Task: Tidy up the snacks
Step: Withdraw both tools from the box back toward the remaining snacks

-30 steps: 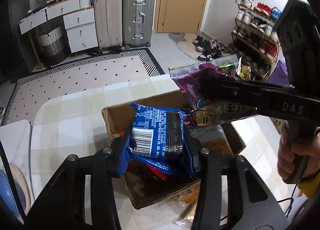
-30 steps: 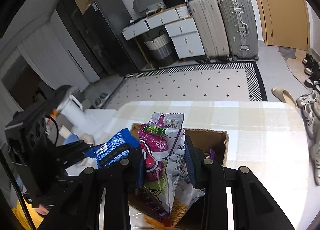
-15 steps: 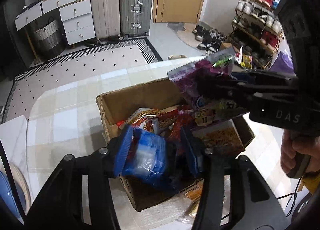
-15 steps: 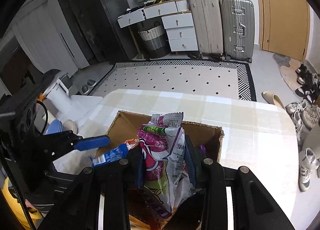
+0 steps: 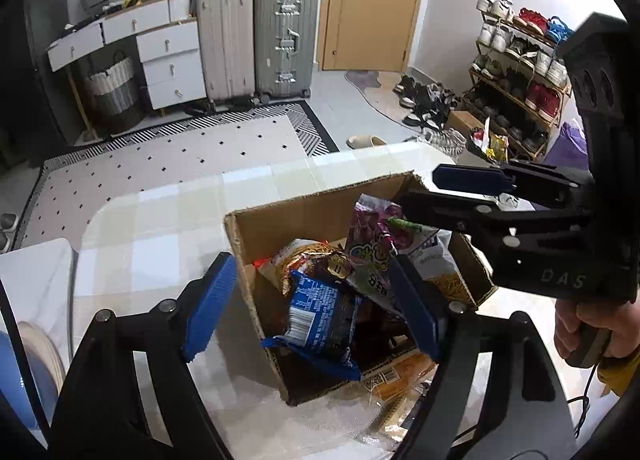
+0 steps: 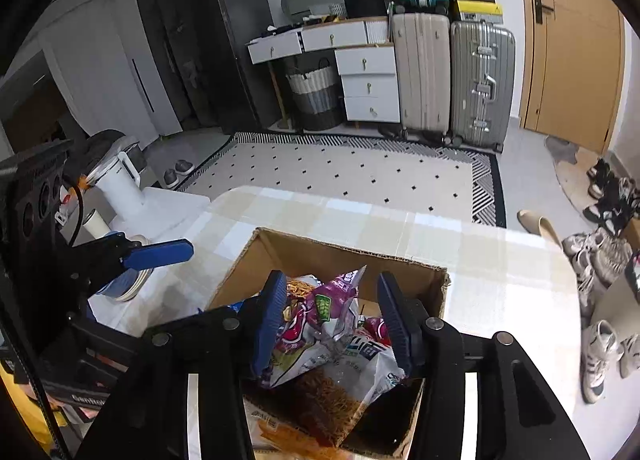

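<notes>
An open cardboard box (image 5: pixel 312 211) stands on the table, filled with several snack packets. A blue packet (image 5: pixel 324 316) lies loose in its near corner, between the spread pads of my left gripper (image 5: pixel 312 306). Those jaws are opening, and neither pad touches the packet. A purple packet (image 6: pixel 320 316) rests on the pile in the box (image 6: pixel 344 250), between the pads of my right gripper (image 6: pixel 334 322). These jaws are opening too, with gaps on both sides. The right gripper (image 5: pixel 440 195) reaches in over the box's far right corner.
A checked cloth covers the table (image 5: pixel 160 227). An orange snack packet (image 5: pixel 400 376) lies flat outside the box's near side. A white kettle (image 6: pixel 116 179) and a stack of bowls (image 6: pixel 124 284) stand to the left. A person's hand (image 5: pixel 588 324) grips the right handle.
Both grippers opened. The blue packet fell from the left jaws into the box. The purple packet slipped from the right jaws and settled lower on the pile.
</notes>
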The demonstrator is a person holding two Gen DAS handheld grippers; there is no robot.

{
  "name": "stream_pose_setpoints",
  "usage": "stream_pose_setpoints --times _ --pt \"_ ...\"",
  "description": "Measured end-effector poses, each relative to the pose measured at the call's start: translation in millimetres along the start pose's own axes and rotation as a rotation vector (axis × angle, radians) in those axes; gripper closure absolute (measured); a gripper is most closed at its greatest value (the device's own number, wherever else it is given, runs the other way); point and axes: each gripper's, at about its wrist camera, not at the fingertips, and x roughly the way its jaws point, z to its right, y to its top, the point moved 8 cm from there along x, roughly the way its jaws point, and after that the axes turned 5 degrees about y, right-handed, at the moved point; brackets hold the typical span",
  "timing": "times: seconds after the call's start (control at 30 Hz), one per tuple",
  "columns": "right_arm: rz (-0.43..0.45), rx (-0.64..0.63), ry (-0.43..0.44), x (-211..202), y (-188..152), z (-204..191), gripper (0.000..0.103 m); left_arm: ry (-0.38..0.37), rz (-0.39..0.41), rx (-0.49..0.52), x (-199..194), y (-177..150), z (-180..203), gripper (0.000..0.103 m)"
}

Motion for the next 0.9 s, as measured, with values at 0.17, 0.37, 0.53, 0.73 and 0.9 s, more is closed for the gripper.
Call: stream_pose_setpoints --times 0.17,0.37,0.53,0.73,0.9 --pt "0.053 -0.001 -0.004 -38.0 -0.3 -8.0 0.053 0.024 0.022 -0.017 -35.1 -4.5 -3.6 0.025" --pt "0.144 -0.013 0.020 -98.7 -5.7 -26.7 0.034 0.061 0.088 -0.038 -98.1 -15.4 -2.0 0.022" --pt "0.257 -0.006 0.044 -160.0 -26.3 -50.5 0.015 0.068 0.164 -0.043 -162.8 -23.5 8.1 0.014" --pt "0.341 -0.012 0.081 -212.5 -60.5 -78.8 0.008 0.085 0.327 -0.047 -249.2 -40.6 26.1 0.000" --pt "0.453 0.003 0.087 -258.9 -92.0 -95.1 0.001 0.121 0.412 -0.018 -306.1 -71.5 43.3 0.000"
